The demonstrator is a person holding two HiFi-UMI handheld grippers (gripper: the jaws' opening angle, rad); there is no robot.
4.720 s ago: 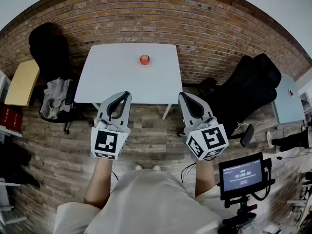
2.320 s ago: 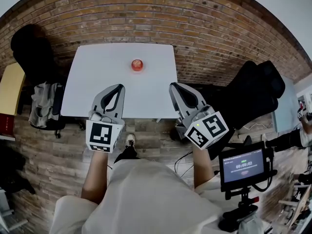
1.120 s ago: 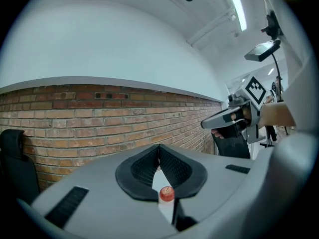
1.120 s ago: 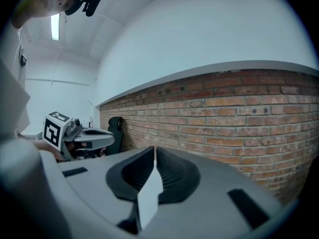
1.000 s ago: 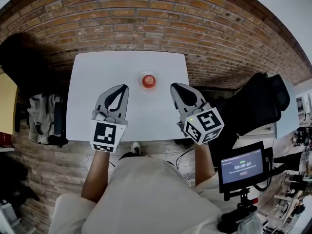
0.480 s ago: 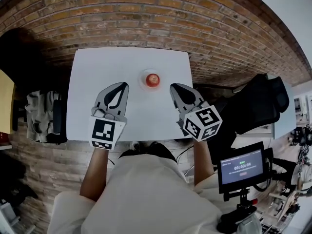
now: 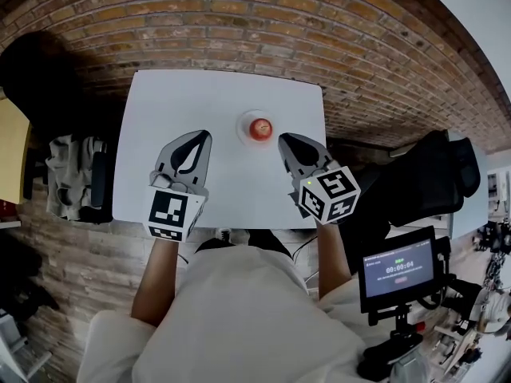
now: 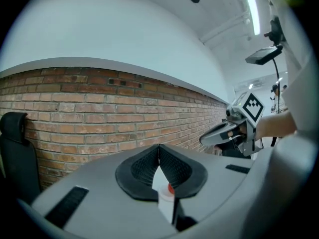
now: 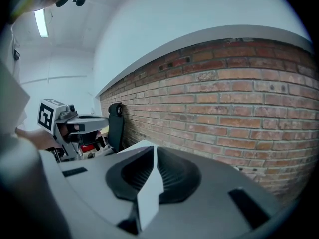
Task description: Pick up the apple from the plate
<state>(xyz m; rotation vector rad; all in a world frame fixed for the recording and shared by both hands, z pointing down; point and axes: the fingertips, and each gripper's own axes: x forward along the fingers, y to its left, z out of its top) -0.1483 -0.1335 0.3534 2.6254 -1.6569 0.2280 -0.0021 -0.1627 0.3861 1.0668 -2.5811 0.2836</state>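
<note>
Head view: apple [image 7: 260, 128] near claw [image 7: 282, 139] (right)

Both forearms reach up mid-frame; the left gripper [image 7: 204, 135] and right gripper [image 7: 282, 137] have their jaws closed together.

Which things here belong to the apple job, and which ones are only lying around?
For the job:
- apple
- plate under it
- left gripper, shut
- right gripper, shut

Just lying about:
- screen on a stand
- black chair
- grey cloth
- yellow table
</note>
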